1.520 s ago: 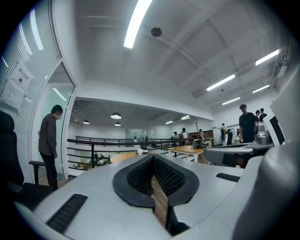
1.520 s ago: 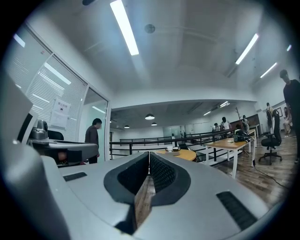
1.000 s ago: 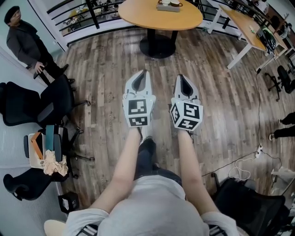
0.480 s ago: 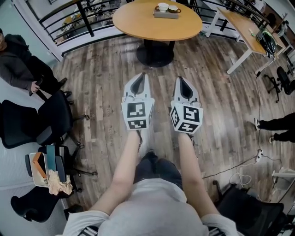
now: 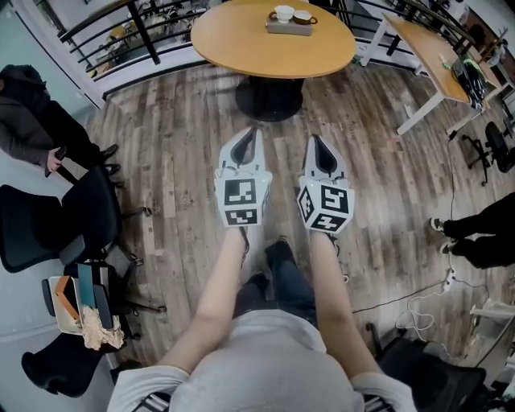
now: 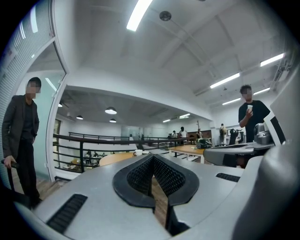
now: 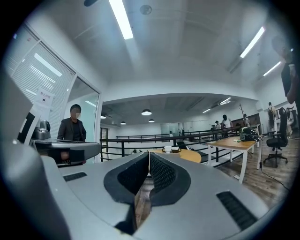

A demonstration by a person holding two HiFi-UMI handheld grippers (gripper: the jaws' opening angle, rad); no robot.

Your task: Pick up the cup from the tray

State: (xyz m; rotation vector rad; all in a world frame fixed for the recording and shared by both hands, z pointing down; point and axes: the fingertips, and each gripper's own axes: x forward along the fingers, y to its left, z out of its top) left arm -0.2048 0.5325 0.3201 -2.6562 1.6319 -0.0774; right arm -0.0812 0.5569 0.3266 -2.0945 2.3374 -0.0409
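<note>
- our left gripper and right gripper are both closed on nothing; each one's own view shows its pads meeting at the tips.
- we hold them side by side and level, forearms stretched out ahead of us, tips aimed at the round table.
- bare floorboards lie between the tips and the table's near edge, so the table is well apart from us.
- the tray sits by the table's far edge, a little right of its middle, with its long axis running across our line of approach.
- a white cup stands at the tray's left end and a darker cup just beside it at the right end.
- the tray lies straight ahead, between the lines of the two grippers; we judge the right one a shade nearer, and it would need to open and reach across the tabletop.
</note>
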